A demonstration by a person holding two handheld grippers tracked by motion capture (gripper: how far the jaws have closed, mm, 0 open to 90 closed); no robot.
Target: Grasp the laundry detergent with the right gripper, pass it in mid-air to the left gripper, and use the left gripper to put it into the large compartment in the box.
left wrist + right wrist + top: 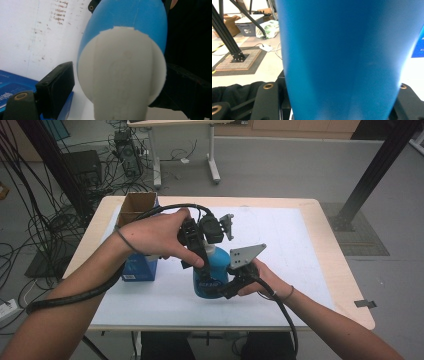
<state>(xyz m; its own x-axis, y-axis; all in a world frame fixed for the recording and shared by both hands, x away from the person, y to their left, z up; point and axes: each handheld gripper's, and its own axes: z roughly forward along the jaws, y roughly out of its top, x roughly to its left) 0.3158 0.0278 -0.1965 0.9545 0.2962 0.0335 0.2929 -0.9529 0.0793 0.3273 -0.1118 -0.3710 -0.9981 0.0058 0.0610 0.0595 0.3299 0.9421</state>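
A blue bottle [210, 281] with a white cap [122, 75] stands upright on the white mat [295, 240] at the middle of the table. My right gripper [226, 288] comes in from the right and is shut on the bottle's lower body; in the right gripper view the blue body [339, 57] sits tight between both black jaws. My left gripper [204, 251] reaches down over the bottle's top. In the left gripper view its jaws stand on either side of the white cap, pressed against it, with the blue shoulder [130, 17] beyond.
An open cardboard box [136, 206] with a blue side [140, 268] stands on the table just left of the bottle, under my left forearm. A black frame post [370, 175] rises at the back right. Cables and desk legs lie on the floor behind the table.
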